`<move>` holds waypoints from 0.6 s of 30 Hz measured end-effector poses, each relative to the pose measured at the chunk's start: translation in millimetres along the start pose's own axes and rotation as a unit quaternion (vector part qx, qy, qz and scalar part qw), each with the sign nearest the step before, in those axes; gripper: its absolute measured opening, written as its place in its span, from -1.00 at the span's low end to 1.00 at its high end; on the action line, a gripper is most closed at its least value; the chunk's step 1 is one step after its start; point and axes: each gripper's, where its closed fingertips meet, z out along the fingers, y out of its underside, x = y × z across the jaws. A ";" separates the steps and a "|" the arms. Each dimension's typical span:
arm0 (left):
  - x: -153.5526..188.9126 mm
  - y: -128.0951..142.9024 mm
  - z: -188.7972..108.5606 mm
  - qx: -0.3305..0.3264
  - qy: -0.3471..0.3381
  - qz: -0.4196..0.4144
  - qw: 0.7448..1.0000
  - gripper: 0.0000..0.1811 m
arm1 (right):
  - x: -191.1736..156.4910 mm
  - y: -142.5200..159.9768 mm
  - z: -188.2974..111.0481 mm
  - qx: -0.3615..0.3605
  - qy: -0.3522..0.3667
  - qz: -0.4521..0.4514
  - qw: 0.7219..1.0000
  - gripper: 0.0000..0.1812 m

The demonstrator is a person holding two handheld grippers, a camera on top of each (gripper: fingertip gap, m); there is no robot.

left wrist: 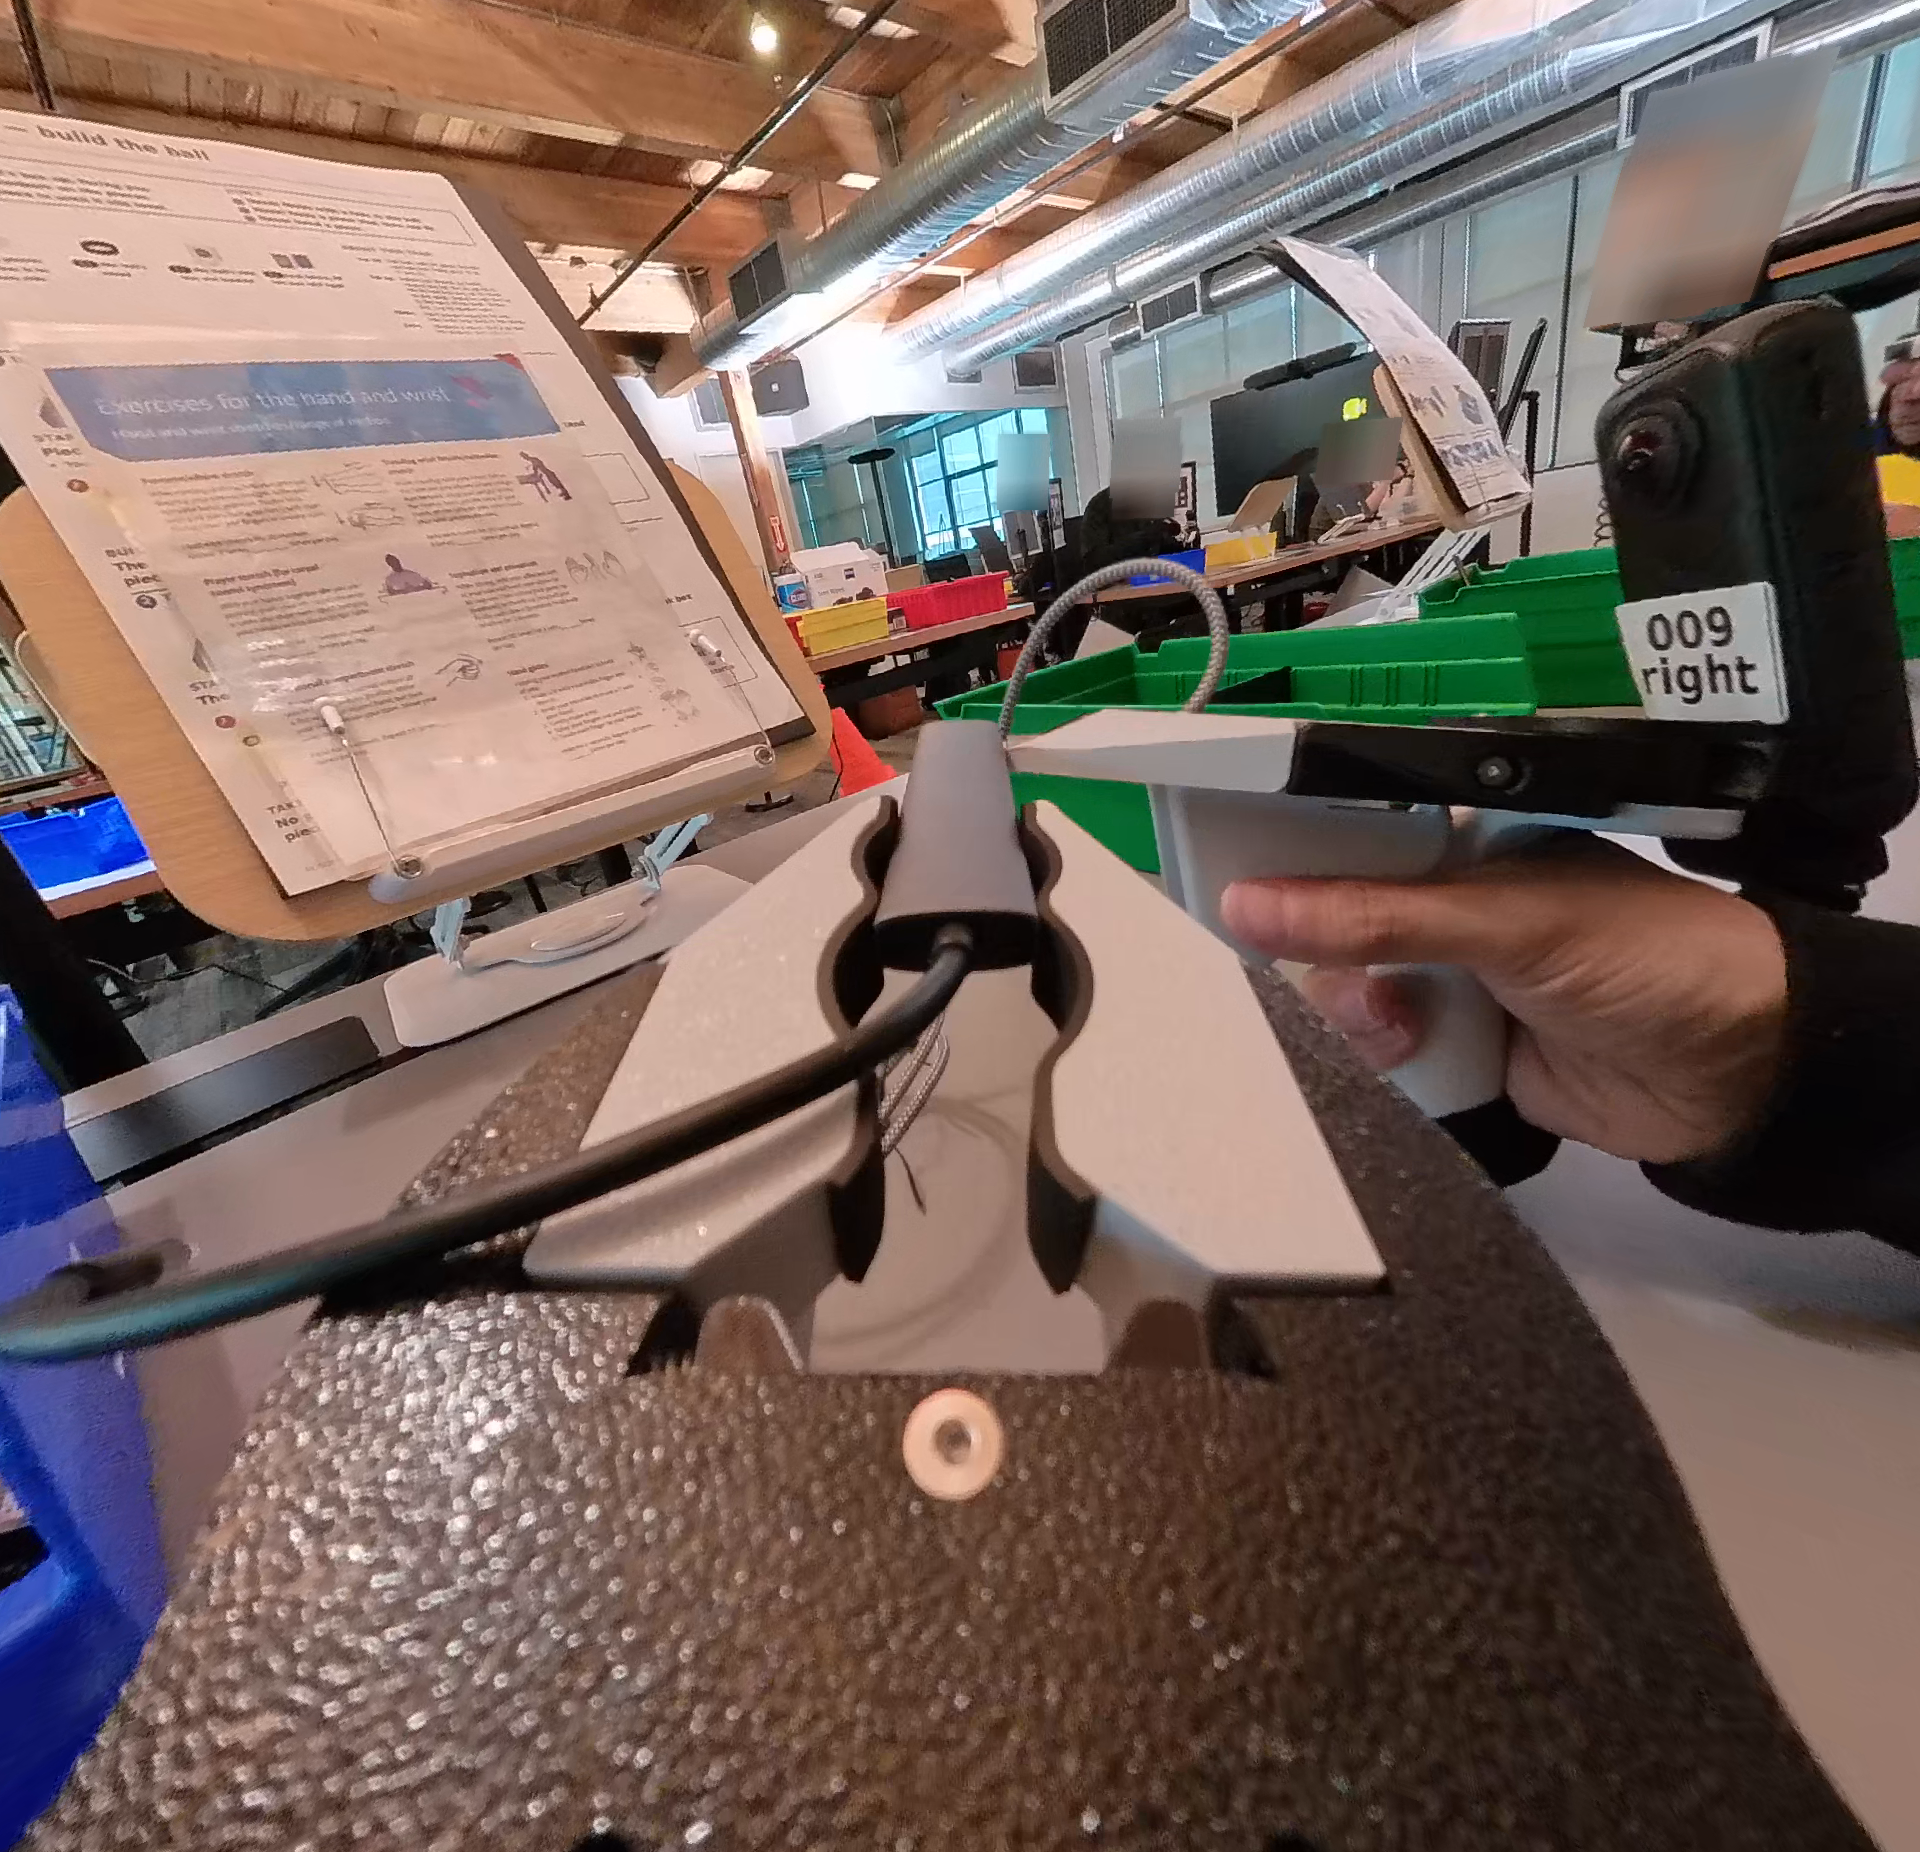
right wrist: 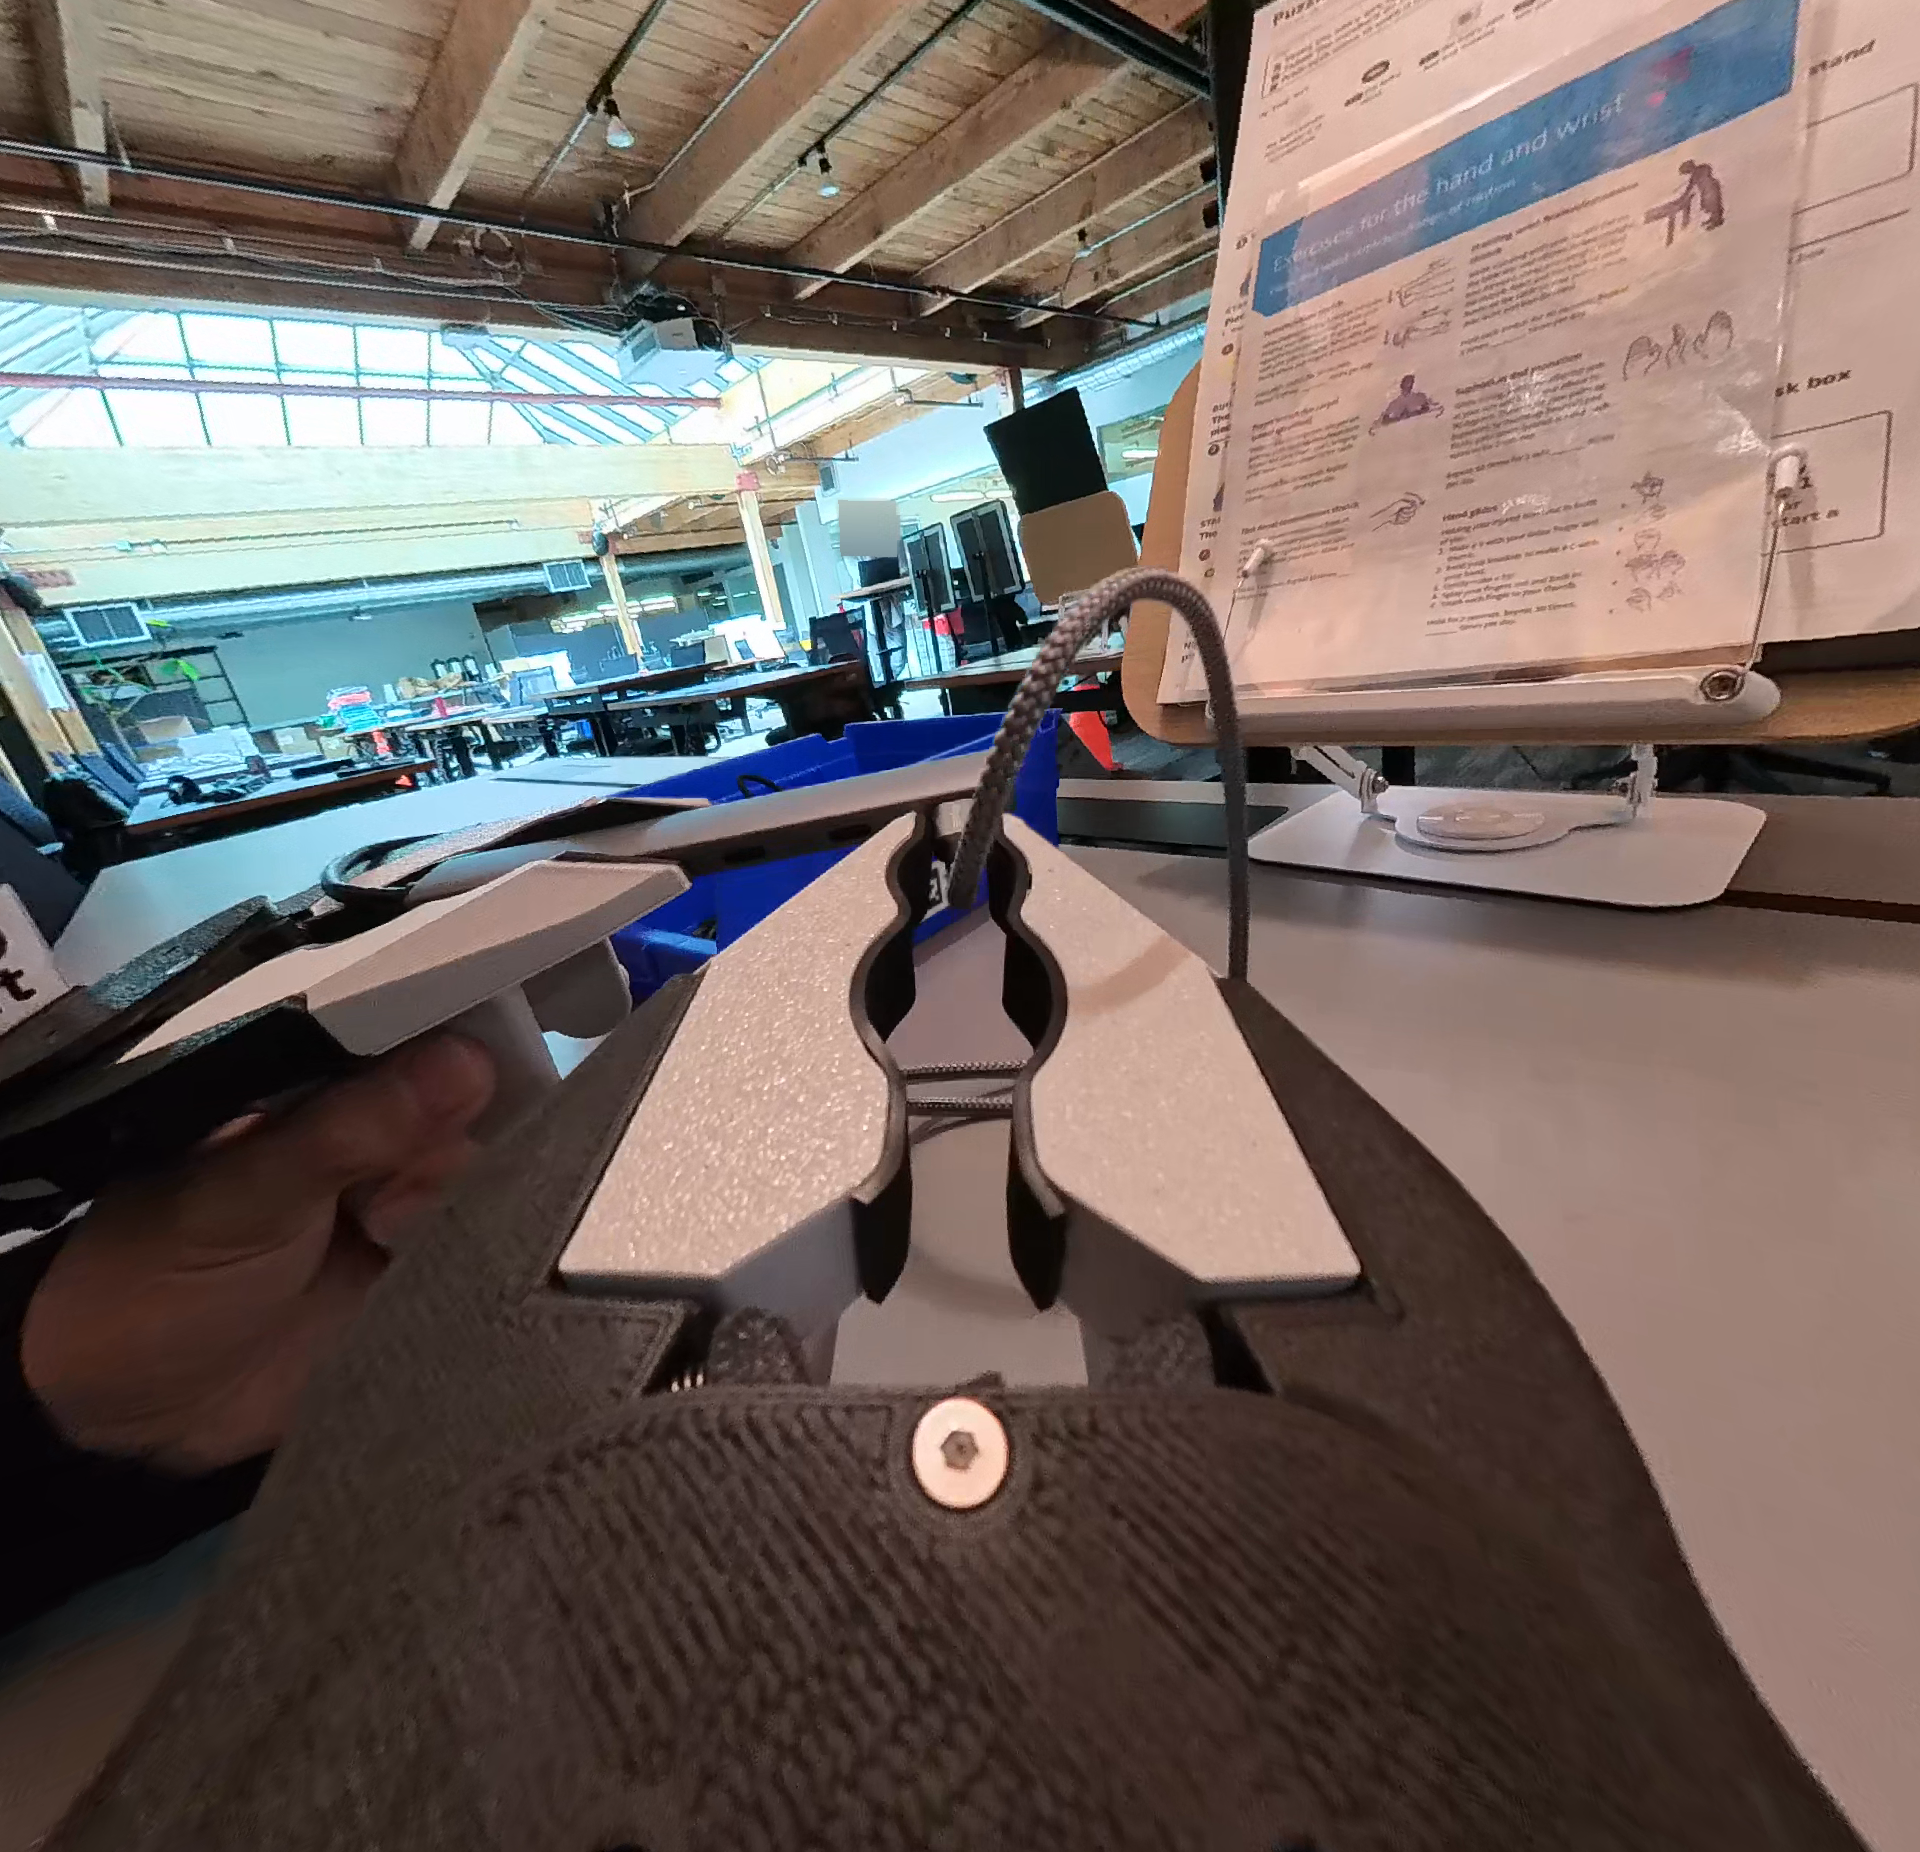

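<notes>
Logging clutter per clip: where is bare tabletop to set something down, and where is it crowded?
Bare: grey tabletop right of the right gripper, up to the document stand. Crowded: between both grippers, where the left gripper clamps a grey adapter and the braided cable arcs, flanked by green bins and blue bin.

left gripper (left wrist: pixel 956 815): pale grey scalloped fingers, speckled black body, silver screw | right gripper (right wrist: pixel 956 867): same, white label | black sleeves

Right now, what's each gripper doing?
Left gripper: shut on grey adapter.
Right gripper: shut on braided grey cable.
</notes>
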 end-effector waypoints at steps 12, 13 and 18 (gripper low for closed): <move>0.5 0.8 0.5 0.001 0.004 -0.007 1.000 -0.77 | 0.9 -0.1 -1.5 -0.007 0.009 -0.004 1.000 -0.91; 0.6 0.1 0.5 0.003 0.005 -0.007 1.000 -0.77 | 0.1 -1.8 -1.9 -0.007 0.013 -0.014 1.000 -0.90; -1.3 -0.4 -2.9 -0.005 0.005 0.001 1.000 -0.76 | -3.1 0.9 -2.8 -0.030 0.022 -0.058 0.998 -0.90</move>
